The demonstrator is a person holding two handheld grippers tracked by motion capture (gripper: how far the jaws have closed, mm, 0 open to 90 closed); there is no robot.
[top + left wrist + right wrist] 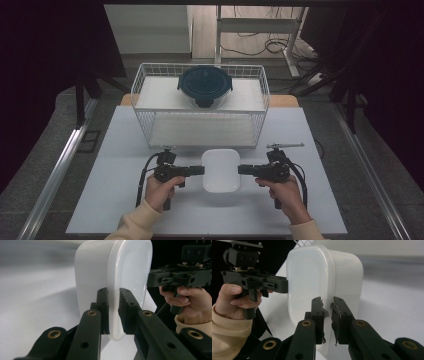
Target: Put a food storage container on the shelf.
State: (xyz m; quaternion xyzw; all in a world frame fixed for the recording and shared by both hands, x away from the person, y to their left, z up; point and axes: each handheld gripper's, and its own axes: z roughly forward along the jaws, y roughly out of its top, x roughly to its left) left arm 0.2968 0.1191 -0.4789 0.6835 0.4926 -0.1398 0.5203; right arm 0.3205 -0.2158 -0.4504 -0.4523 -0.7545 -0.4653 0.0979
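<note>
A white rounded-rectangle container [220,170] with a lid hangs just above the white table, between my two grippers. My left gripper [202,170] is shut on its left rim, and in the left gripper view the jaws [113,293] pinch the lip of the container [130,270]. My right gripper [240,170] is shut on the opposite rim. In the right gripper view its pads [327,302] clamp the lip of the container [312,277]. Each gripper view also shows the other hand and its gripper beyond the container.
A white wire basket [200,107] stands at the back of the table [125,200], just beyond the container. Inside it sits a round glass bowl with a dark teal clip lid [205,85]. Dark floor and metal rails flank the table.
</note>
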